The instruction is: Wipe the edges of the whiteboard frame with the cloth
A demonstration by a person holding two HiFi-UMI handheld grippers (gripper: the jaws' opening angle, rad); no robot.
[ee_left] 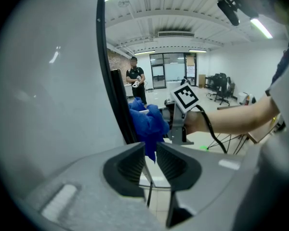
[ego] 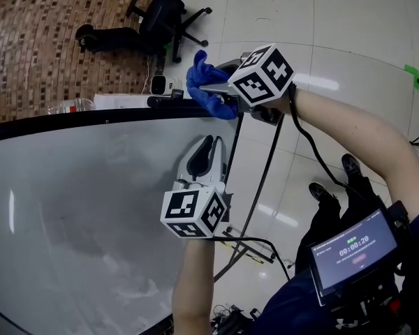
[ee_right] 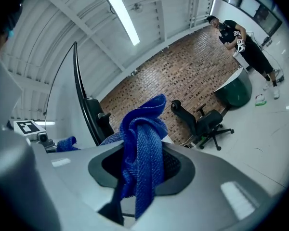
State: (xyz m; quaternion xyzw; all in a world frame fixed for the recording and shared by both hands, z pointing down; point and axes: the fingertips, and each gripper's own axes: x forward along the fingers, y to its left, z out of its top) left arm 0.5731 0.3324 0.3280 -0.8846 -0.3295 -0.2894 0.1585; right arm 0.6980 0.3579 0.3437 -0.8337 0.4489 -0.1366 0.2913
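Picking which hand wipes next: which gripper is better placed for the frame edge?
Right. The right gripper is shut on the blue cloth at the corner of the black frame; the left gripper is shut, empty, lower beside the board.

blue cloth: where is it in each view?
Head view: blue cloth top centre, in the right hand-held gripper.
Left gripper view: blue cloth centre, just above the jaws.
Right gripper view: blue cloth centre, clamped between the jaws.
Shared landmark: black whiteboard frame.

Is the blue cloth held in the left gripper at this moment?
No, the right gripper view shows the blue cloth pinched between the jaws of the right gripper.
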